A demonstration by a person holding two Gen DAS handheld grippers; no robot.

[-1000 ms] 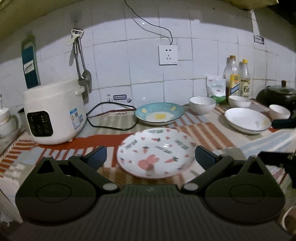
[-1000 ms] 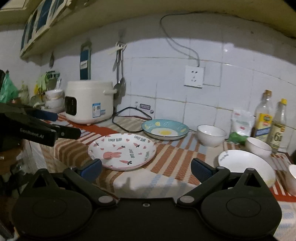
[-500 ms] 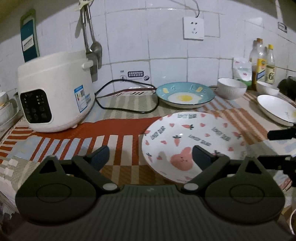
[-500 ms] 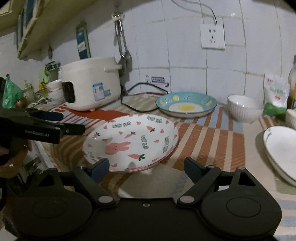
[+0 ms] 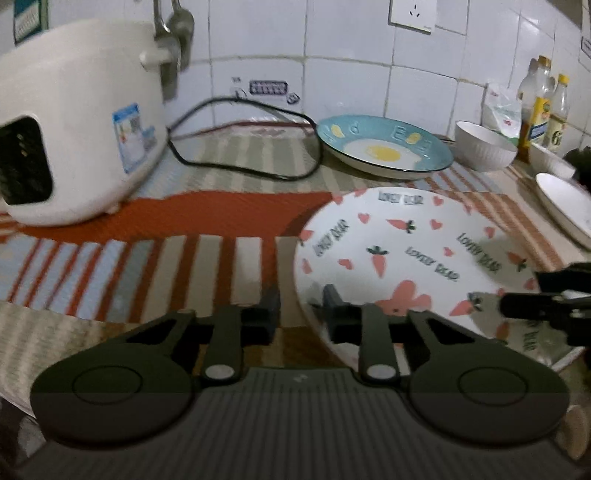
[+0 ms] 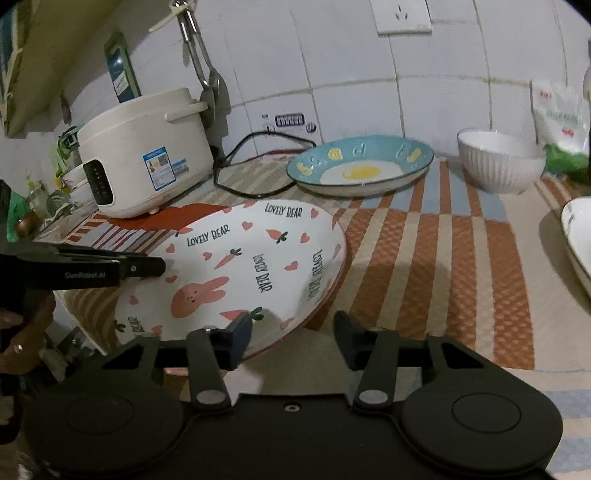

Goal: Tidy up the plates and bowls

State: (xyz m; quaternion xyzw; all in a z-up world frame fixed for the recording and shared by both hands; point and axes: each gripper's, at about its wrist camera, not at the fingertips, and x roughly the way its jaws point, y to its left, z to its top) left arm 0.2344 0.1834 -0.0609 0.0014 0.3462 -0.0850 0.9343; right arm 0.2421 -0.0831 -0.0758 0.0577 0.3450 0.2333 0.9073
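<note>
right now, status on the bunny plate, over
Left gripper and right gripper: jaws just closing, bunny plate rim between both. Right not gripping yet, left unclear. Nothing in the way.

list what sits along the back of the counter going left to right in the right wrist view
rice cooker → black cord → blue egg plate → white ribbed bowl → green-and-white bag

A white rice cooker point(image 6: 144, 155) stands at the tiled wall on a striped cloth point(image 6: 436, 266), its black cord point(image 5: 255, 170) looping beside it. Oil bottles point(image 5: 541, 107), probably, stand far right under a wall socket point(image 6: 402, 16).
</note>
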